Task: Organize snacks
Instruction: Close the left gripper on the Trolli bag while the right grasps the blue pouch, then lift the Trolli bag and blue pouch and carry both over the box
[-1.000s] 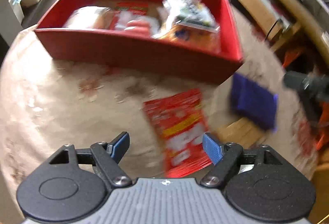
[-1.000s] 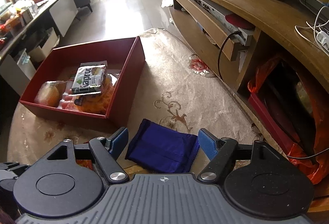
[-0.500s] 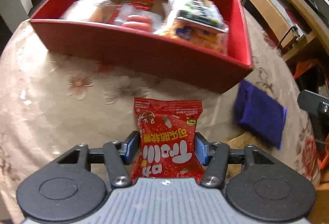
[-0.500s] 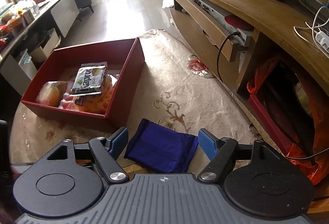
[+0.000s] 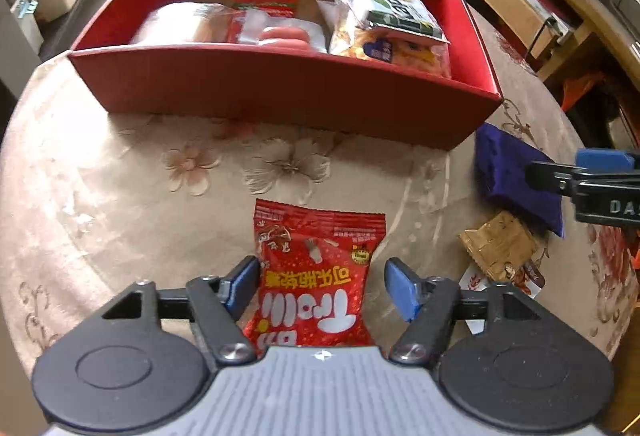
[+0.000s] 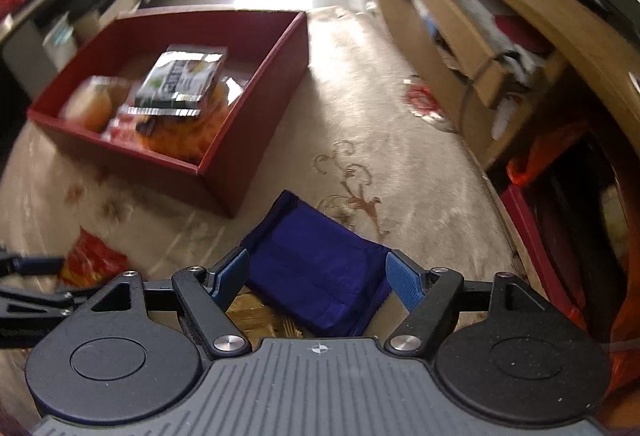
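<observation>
A red snack packet (image 5: pixel 316 276) with white lettering lies on the beige floral cloth between the pads of my left gripper (image 5: pixel 320 286). Its jaws are opening, and a gap shows beside the right pad. The packet also shows at the left edge of the right wrist view (image 6: pixel 88 260). My right gripper (image 6: pixel 318 278) stands open astride a dark blue packet (image 6: pixel 316 268), which lies flat on the cloth. One blue fingertip (image 5: pixel 600 159) of that gripper hangs over the blue packet (image 5: pixel 512 171). The red box (image 5: pixel 280 75) beyond holds several snack packs.
A brown snack packet (image 5: pixel 496 244) and a small wrapper lie right of the red packet, partly under the blue one. The red box (image 6: pixel 256 171) stands left of the blue packet. A wooden TV cabinet (image 6: pixel 480 47) and an orange bag (image 6: pixel 532 163) run along the right.
The left jaws closed in on the red packet, then widened again. The right gripper sank and rolled over the blue packet, its opening unchanged.
</observation>
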Tool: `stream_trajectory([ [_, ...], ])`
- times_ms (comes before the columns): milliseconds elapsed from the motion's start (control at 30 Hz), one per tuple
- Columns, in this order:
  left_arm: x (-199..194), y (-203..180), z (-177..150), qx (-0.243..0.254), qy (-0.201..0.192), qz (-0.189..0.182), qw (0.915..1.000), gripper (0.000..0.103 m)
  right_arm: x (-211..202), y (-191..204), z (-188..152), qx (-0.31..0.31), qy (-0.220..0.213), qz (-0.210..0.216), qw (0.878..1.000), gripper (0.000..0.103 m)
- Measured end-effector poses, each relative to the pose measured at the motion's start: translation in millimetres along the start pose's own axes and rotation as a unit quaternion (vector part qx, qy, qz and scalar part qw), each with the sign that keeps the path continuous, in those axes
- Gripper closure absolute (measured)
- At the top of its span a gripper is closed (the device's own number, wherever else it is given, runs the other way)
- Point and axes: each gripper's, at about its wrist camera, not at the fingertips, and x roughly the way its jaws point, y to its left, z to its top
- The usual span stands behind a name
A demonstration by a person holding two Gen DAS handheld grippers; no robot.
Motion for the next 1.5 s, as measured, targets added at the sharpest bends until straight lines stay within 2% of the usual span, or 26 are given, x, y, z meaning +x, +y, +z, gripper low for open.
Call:
stream_trajectory([
  [233, 5, 3, -1, 0.008, 0.016, -0.018, 0.9997, 0.032, 23, 6, 14, -0.083, 0.017, 0.023, 0.996, 0.019],
  [367, 4, 4, -2, 0.008, 0.018, -0.019, 0.9996, 0.032, 40, -4, 16, -0.06, 0.038, 0.042, 0.997, 0.018],
  [500, 1, 11, -2, -0.006, 0.023, -0.025, 0.9994, 0.032, 35, -8, 2, -0.031, 0.055, 0.061, 0.996, 0.019],
  [667, -8, 15, -8, -0.003, 0.017, -0.028, 0.9995, 0.031, 17, 1, -19, -0.032, 0.068, 0.055, 0.996, 0.019],
  [800, -8, 19, -9, -0.004, 0.012, -0.026, 0.9996, 0.031, 6, 11, -27, -0.051, 0.066, 0.072, 0.994, 0.015],
  [933, -4, 23, -5, -0.017, 0.017, -0.025, 0.9994, 0.029, 19, 20, -25, -0.079, 0.073, 0.034, 0.994, 0.013],
  [1033, -2, 18, -5, -0.004, 0.015, -0.017, 0.9997, 0.027, 27, 19, -22, -0.067, 0.081, 0.023, 0.994, 0.015],
  [1233, 4, 9, -6, 0.013, 0.009, -0.01, 0.9998, 0.019, 26, 24, -24, -0.052, 0.067, 0.0, 0.996, 0.02],
  [1300, 5, 3, -9, 0.017, 0.001, 0.004, 0.9998, 0.019, 25, 25, -24, -0.041, 0.063, -0.008, 0.997, 0.023],
  [1333, 5, -1, -11, 0.027, -0.002, 0.014, 0.9995, 0.021, 24, 26, -24, -0.037, 0.063, -0.012, 0.997, 0.024],
  [1400, 3, -6, -15, 0.043, -0.01, 0.038, 0.9983, 0.035, 21, 28, -26, -0.032, 0.063, -0.015, 0.997, 0.024],
  [1467, -1, -3, -15, 0.04, -0.012, 0.026, 0.9988, 0.05, 18, 29, -28, -0.031, 0.058, -0.022, 0.998, 0.024],
  [1500, -4, 0, -14, 0.03, -0.01, 0.018, 0.9994, 0.05, 16, 29, -28, -0.029, 0.054, -0.024, 0.998, 0.024],
])
